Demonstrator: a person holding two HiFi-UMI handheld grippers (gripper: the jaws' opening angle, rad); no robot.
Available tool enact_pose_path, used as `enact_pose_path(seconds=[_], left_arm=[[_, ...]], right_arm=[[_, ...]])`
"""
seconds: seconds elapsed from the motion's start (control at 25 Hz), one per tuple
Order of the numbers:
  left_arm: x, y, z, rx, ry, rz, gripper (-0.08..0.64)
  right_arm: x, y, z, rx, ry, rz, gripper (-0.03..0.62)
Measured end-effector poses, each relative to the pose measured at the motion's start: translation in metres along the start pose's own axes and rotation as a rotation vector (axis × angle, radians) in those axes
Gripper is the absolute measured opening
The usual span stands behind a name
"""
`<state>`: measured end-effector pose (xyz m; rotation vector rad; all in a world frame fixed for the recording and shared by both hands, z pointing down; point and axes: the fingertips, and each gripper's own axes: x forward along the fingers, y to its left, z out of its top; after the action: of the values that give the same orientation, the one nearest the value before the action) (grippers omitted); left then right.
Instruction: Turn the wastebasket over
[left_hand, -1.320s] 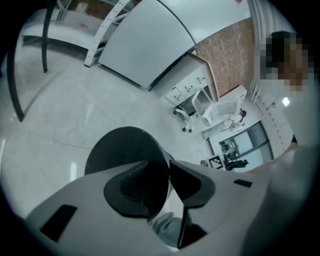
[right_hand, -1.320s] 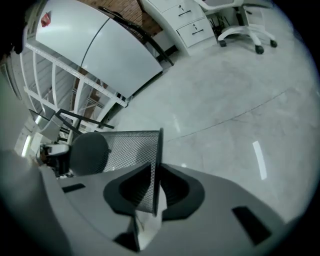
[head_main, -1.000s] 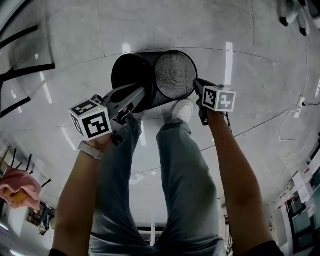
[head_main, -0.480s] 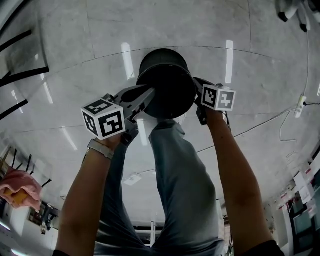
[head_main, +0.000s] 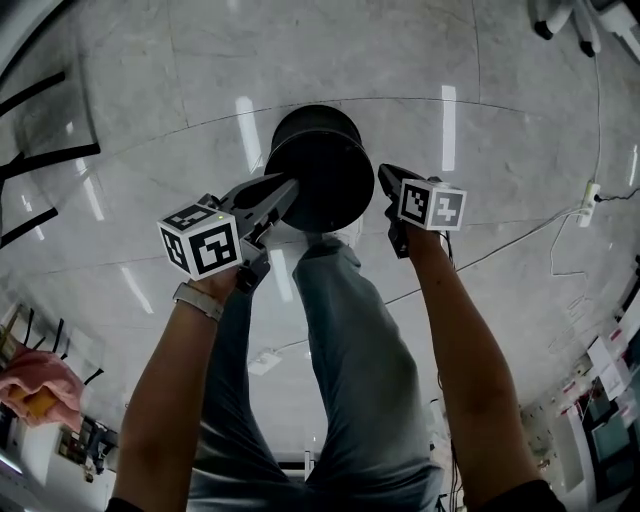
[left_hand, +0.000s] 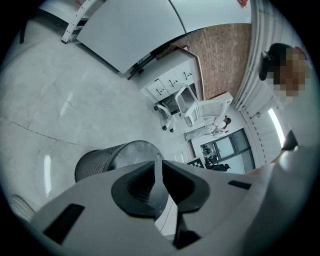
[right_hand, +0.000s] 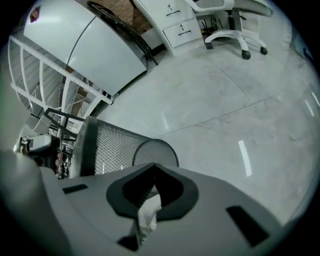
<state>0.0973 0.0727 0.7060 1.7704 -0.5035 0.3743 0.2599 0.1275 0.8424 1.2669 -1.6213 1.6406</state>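
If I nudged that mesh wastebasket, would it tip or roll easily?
Probably light for its size: the wastebasket has see-through wire mesh walls. It likely keeps its shape, since the rim is a solid band. Being round and tapered, it would probably roll in a curve if it lay on its side.

Your head camera looks steeply down at the wastebasket (head_main: 320, 170) on the floor (head_main: 500, 130). The cameras on your left gripper (left_hand: 160, 163) and right gripper (right_hand: 153, 168) look along their jaws from close in. All three views share the wastebasket.
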Motion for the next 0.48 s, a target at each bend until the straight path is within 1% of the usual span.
enact_pose_path(seconds=[0.08,0.24,0.36,0.48], left_arm=[[-0.011,-0.011,0.004,-0.002,-0.004,-0.002,0.044],[-0.035,-0.041,0.025,0.039,-0.028,0.0,0.044],[-0.063,-0.072,0.037,0.114,-0.02,0.003,0.044],[-0.094,-0.12,0.045,0.203,-0.013,-0.032,0.044]], right_arm=[[-0.02,0.016,0.008,-0.015,-0.026,0.026,0.011],[-0.069,0.057,0.043,-0.114,-0.112,0.085,0.009],[-0.113,0.093,0.059,-0.14,-0.162,0.113,0.009],[-0.164,0.137,0.066,-0.174,-0.207,0.157,0.009]])
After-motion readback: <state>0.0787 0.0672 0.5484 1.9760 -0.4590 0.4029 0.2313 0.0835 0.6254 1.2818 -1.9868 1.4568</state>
